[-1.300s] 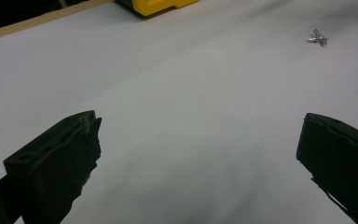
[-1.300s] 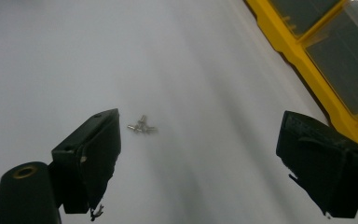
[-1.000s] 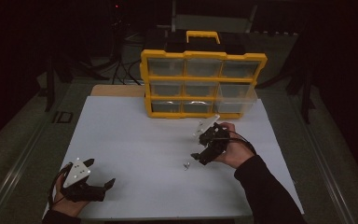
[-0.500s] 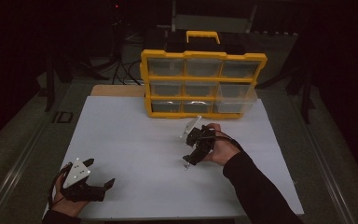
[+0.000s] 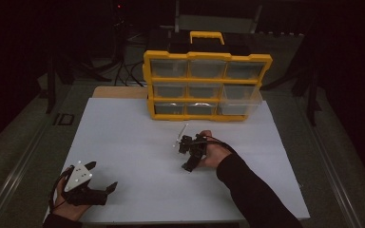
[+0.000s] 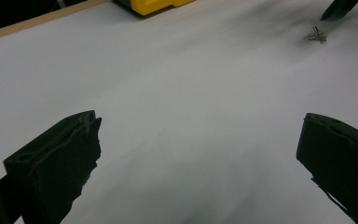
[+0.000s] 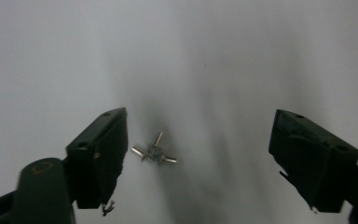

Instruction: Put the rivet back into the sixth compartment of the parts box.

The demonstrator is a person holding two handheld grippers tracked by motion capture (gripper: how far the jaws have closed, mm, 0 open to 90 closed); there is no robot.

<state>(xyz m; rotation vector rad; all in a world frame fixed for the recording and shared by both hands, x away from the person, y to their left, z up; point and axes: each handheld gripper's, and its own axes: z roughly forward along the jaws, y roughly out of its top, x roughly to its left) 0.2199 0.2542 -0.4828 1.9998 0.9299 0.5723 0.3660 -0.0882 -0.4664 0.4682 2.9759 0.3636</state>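
White sheet point(image 5: 138, 142) over the table, dark room beyond.

Right gripper point(image 7: 198, 158): jaws wide, empty, poised over the metal piece point(image 7: 154, 153), which lies on the sheet nearer one jaw. Centre it before you close; it looks small and liable to skid.

Left gripper point(image 5: 97, 178): wide, empty, resting near the front edge.

Yellow organizer point(image 5: 204, 85): behind; no writing legible.
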